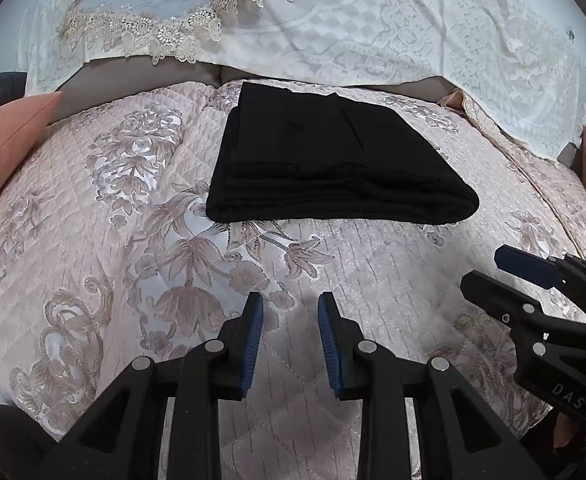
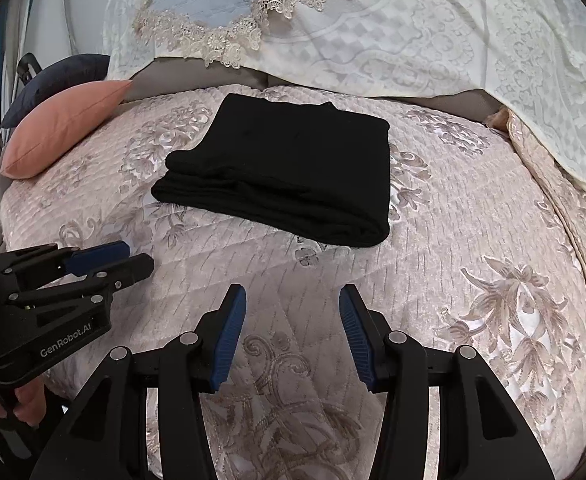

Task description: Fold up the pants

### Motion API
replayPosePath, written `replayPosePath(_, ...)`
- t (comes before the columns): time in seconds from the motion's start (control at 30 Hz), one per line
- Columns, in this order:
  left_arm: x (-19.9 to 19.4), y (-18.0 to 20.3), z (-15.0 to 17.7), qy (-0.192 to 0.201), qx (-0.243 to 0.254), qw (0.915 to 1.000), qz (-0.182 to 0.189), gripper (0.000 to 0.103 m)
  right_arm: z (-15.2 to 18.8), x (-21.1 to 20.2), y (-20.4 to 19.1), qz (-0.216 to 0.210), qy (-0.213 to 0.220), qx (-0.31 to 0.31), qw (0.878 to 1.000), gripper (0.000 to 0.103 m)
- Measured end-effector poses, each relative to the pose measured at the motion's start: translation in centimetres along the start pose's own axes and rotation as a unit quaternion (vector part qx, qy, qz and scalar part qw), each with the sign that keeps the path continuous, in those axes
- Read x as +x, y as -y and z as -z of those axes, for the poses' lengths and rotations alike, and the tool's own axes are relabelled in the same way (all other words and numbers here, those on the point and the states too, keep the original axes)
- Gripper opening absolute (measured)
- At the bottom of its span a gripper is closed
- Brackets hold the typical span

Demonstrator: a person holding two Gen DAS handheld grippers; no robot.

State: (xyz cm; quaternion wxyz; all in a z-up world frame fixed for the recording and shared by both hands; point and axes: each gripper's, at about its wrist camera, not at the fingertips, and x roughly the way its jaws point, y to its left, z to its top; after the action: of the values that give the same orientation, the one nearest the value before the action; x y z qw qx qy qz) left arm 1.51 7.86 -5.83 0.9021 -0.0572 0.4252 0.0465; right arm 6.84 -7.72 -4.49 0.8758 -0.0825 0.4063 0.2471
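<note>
Left gripper point(image 1: 291, 300) agape, empty, right gripper point(image 2: 293, 292) likewise, folded black pants point(image 1: 333, 160) beyond (creases indistinct)

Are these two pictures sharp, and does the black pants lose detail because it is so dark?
Left wrist view: sharp, strong fisheye bending at the edges; the folded pants still show faint layer lines. Right wrist view: equally sharp and bent; the pants are nearly flat black, and the quilted bedspread shines with soft glare.

Soft, even daylight is filling both views, casting only faint shadows under the black folded pants point(image 1: 333, 160), which are losing fold detail to darkness. The quilted bedspread point(image 2: 473, 240) is showing satin sheen. Fisheye distortion is bending the edges, and corners are vignetting black.
</note>
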Motion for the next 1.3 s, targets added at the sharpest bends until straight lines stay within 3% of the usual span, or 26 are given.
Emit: replayPosePath(1.3, -1.5, 0.6, -0.3, 0.008, -0.007, 0.9999, 0.008, 0.031, 0.3, -1.3, -0.2, -0.002, 0.003, -0.002, 1.000, 0.049)
